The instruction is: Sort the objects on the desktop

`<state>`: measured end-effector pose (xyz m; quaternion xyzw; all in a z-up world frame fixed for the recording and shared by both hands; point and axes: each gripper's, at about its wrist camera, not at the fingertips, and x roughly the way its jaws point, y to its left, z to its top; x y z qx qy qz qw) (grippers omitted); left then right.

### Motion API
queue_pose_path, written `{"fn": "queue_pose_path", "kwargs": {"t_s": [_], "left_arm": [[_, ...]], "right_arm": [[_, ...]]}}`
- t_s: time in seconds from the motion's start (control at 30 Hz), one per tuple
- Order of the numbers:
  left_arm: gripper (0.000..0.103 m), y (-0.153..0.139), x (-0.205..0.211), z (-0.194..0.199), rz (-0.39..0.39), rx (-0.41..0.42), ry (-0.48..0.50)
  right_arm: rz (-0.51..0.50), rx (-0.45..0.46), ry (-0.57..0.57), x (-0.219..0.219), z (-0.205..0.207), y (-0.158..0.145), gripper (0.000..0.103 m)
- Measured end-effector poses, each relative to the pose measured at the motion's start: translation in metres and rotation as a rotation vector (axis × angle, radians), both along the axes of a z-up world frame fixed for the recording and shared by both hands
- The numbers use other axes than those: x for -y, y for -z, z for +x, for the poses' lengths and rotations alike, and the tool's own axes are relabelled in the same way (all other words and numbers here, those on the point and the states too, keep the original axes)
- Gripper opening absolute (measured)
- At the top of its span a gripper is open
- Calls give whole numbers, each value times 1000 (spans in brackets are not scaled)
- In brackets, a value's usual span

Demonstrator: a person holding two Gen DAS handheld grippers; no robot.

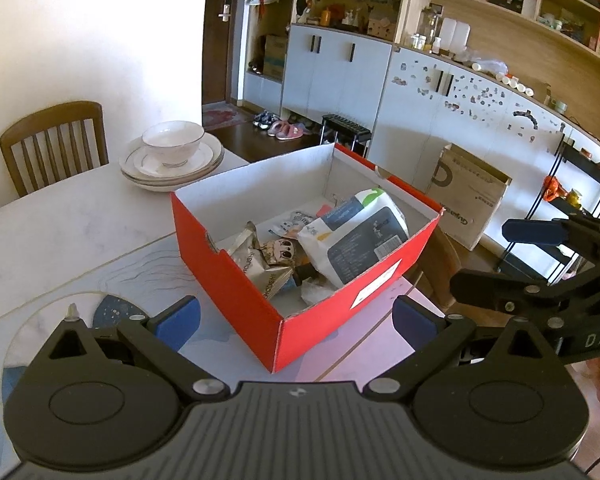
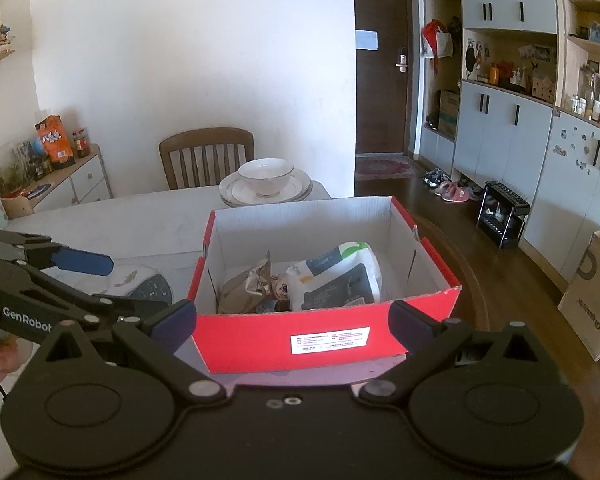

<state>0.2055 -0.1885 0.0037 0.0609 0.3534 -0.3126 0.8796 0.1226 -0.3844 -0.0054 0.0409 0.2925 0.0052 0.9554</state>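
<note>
The red box (image 2: pixel 328 338) sits open on the table (image 1: pixel 60 232), near its right edge, and it already holds a loose heap: a white wipes pack (image 1: pixel 356 236) leaning against the right wall, crumpled snack wrappers (image 1: pixel 260 264) toward the left, and a few smaller packets underneath that are too jumbled to name. So most of the sorting looks done — the desktop things have gone into the box.

Both tools are empty. The left gripper (image 1: pixel 296 320) has its blue pads spread wide, hanging just in front of the near corner of the box with nothing between them. The right gripper (image 2: pixel 292 320) is likewise spread, facing the labelled long side of the box, pinching nothing. Each gripper shows at the edge of the other's view, so the 2 hover side by side on the near side of the box.

What is left seems small. The table around the box shows only a patterned mat (image 1: pixel 116 312) under and beside it, and 1 bowl (image 2: pixel 265 178) on stacked plates (image 2: pixel 236 196) at the far end, by a wooden chair (image 2: pixel 206 156). No loose small item is visible on the bare tabletop. Whether the crockery counts as something to sort I cannot tell — if not, the task appears at or near its end.
</note>
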Motion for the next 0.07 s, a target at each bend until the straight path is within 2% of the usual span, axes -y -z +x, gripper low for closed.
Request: {"fn": "queue_pose_path", "kwargs": {"t_s": [0.07], "left_arm": [[103, 1, -2, 2, -5, -4, -3]], "right_arm": [[6, 2, 7, 0, 1, 0, 102]]}}
